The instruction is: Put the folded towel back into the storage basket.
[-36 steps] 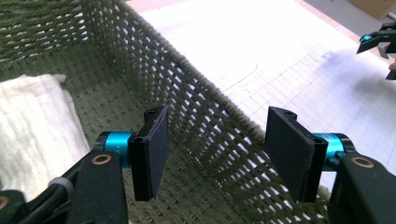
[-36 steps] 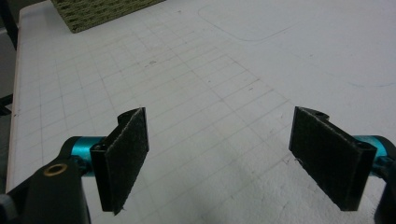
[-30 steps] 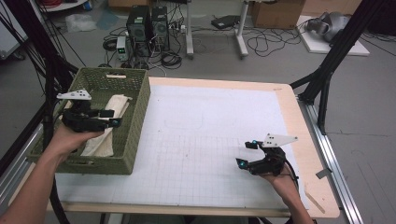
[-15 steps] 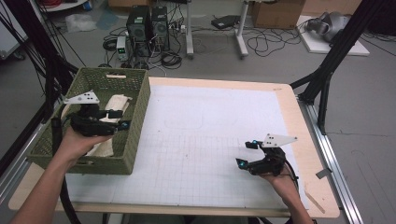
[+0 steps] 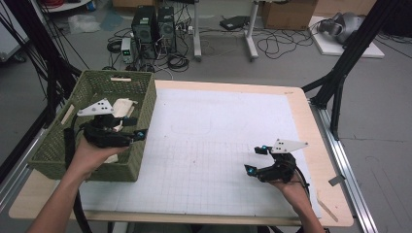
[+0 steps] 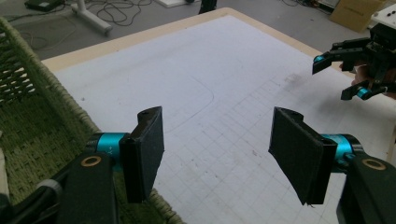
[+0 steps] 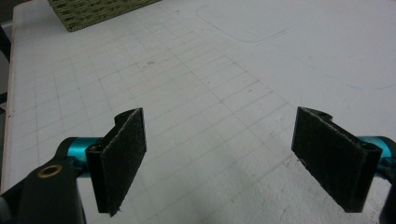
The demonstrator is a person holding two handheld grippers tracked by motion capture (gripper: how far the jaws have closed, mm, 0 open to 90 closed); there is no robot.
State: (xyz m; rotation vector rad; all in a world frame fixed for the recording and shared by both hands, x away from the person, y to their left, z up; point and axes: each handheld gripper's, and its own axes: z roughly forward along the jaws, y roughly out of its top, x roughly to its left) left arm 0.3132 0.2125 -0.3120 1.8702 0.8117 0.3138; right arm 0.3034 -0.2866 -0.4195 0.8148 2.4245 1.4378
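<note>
1. Over the green woven basket (image 5: 58, 150), at its right-hand wall, my left gripper (image 5: 135, 130) hangs with its jaws pointing out across the white gridded mat (image 5: 214, 145).
2. Left gripper jaws have just been opening; they stand wide apart with nothing between the pads (image 6: 144, 154). Through the gap I see bare mat and, at the low left, the basket's rim (image 6: 70, 112).
3. Inside the basket, just behind the left gripper, lies a pale cloth-like bundle (image 5: 122, 104). Part of it sits under my left hand (image 5: 94, 153); from the high view I cannot say for sure what it is.
4. A light wooden strip (image 5: 120, 79) rests on the basket's far rim, and another (image 5: 67, 114) on its left rim.
5. Well away from the basket, toward the near right part of the mat, my right gripper (image 5: 256, 160) sits low, held in my right hand (image 5: 286, 187).
6. Right gripper jaws are spread wide and empty; only gridded mat shows between its pads (image 7: 122, 154), with a corner of the basket (image 7: 93, 11) far off at the top.
7. Across the mat from the basket, the left gripper view catches the right gripper (image 6: 348, 77), jaws parted.
</note>
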